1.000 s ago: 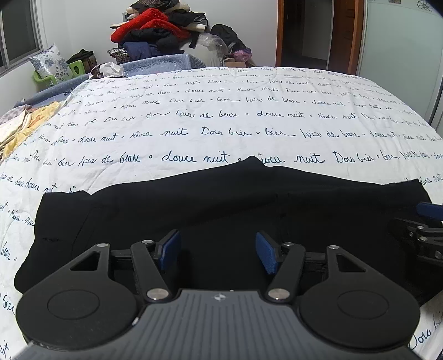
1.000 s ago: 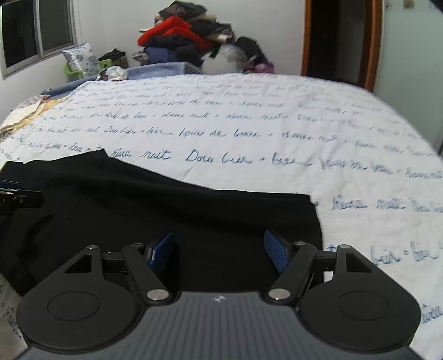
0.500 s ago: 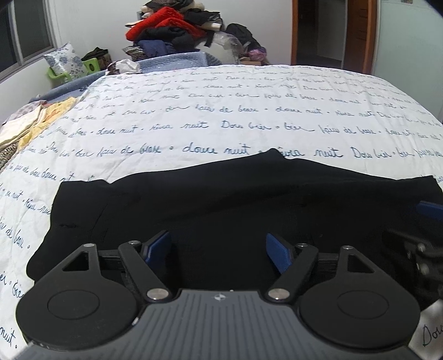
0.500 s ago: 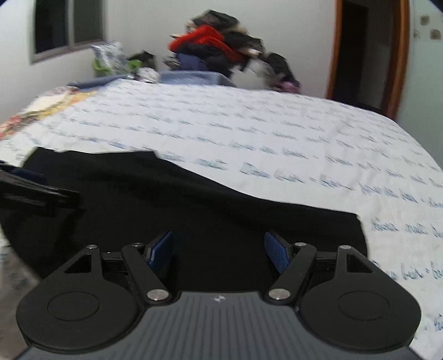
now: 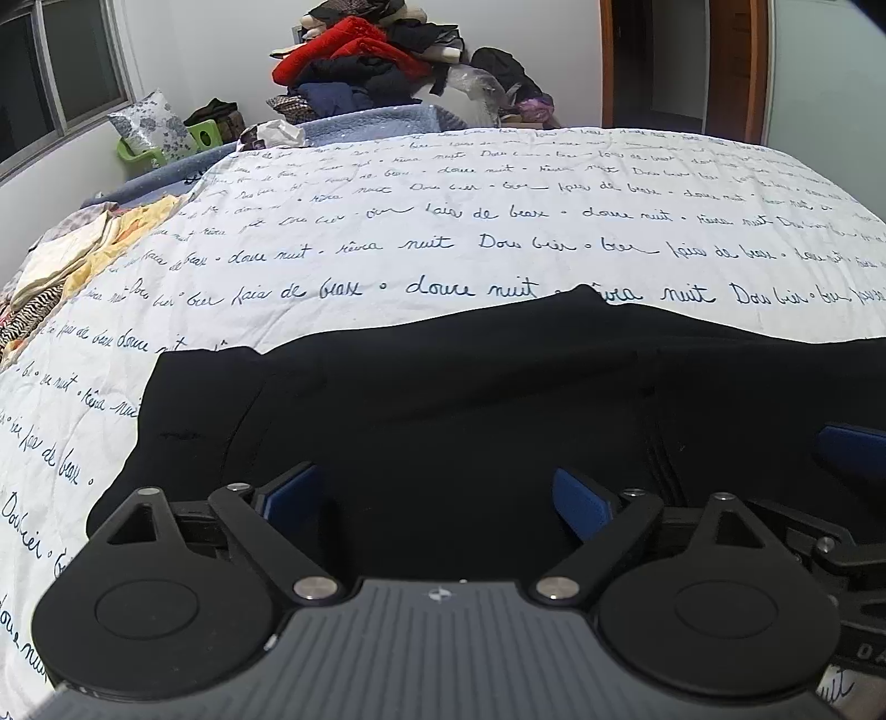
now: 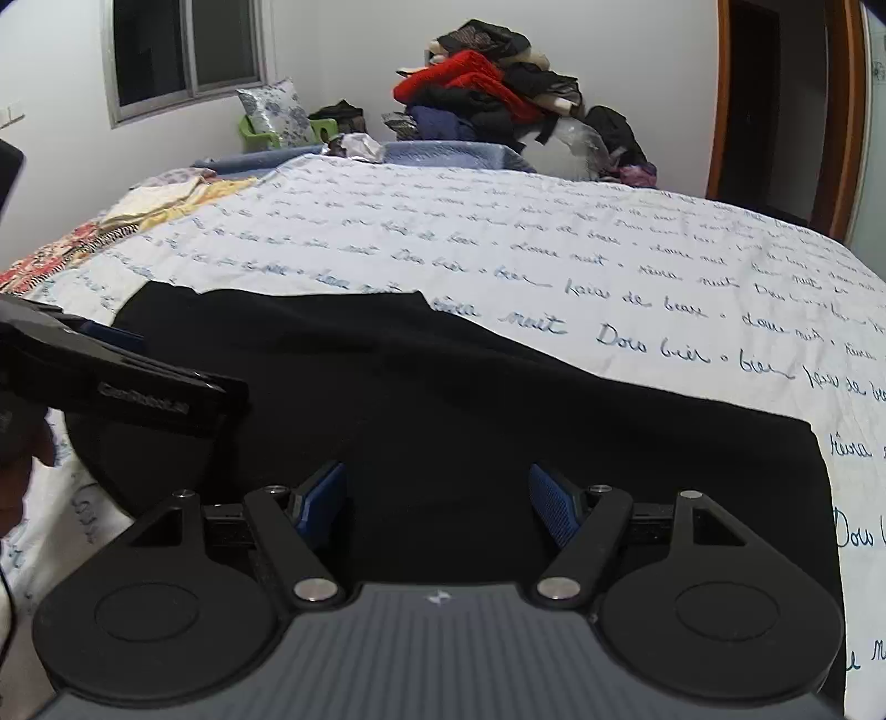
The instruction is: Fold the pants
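Observation:
Black pants (image 5: 470, 399) lie flat across the near part of a bed, folded lengthwise; they also show in the right wrist view (image 6: 470, 399). My left gripper (image 5: 437, 493) is open and empty, just above the pants near their left half. My right gripper (image 6: 437, 498) is open and empty above the pants' right half. The right gripper's blue fingertip (image 5: 853, 443) shows at the right edge of the left wrist view. The left gripper's body (image 6: 127, 382) shows at the left of the right wrist view.
The bed has a white quilt (image 5: 498, 221) printed with blue script. Folded light clothes (image 5: 72, 266) lie at the bed's left edge. A pile of clothes (image 5: 365, 61) stands beyond the bed's far end. A doorway (image 5: 681, 61) is at the far right, a window (image 6: 183, 50) on the left wall.
Both grippers have stayed open. The left gripper has opened a little wider and shifted right over the pants. The right gripper has swung left, bringing the left gripper closer in its view.

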Action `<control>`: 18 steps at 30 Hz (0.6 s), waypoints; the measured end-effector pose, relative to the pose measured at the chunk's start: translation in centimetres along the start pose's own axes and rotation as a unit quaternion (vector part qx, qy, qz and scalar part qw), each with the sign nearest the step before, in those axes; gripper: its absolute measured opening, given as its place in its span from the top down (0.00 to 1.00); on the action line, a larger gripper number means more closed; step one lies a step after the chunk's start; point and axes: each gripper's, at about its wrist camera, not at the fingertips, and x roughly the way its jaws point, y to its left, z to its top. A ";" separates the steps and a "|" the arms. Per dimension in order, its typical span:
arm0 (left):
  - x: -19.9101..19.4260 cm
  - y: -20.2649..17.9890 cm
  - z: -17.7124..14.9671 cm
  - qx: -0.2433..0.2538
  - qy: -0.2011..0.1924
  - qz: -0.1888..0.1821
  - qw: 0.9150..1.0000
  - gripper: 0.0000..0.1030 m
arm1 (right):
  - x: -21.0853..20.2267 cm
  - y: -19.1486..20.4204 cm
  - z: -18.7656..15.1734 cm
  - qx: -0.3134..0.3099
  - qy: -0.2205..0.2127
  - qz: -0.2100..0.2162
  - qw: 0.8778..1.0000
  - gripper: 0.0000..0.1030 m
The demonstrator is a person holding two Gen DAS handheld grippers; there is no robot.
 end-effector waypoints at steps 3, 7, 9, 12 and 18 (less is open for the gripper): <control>0.0 0.2 -0.2 0.001 0.001 0.000 1.000 0.11 | -0.3 0.9 0.1 -0.011 -0.004 0.010 1.000 0.29; 0.0 0.4 -0.3 -0.001 0.002 -0.002 1.000 0.10 | -0.3 2.2 0.1 -0.026 -0.006 0.021 0.999 0.30; -0.1 0.6 -0.4 -0.003 0.003 -0.005 1.000 0.10 | -0.2 2.5 0.0 -0.032 -0.006 0.014 0.999 0.30; -0.1 0.7 -0.6 -0.003 0.002 -0.006 1.000 0.10 | -0.6 2.9 -0.1 -0.035 -0.012 0.012 0.999 0.30; 0.2 1.0 -0.5 -0.010 0.008 -0.001 1.000 0.08 | -0.6 3.9 -0.4 -0.058 0.002 0.030 0.998 0.30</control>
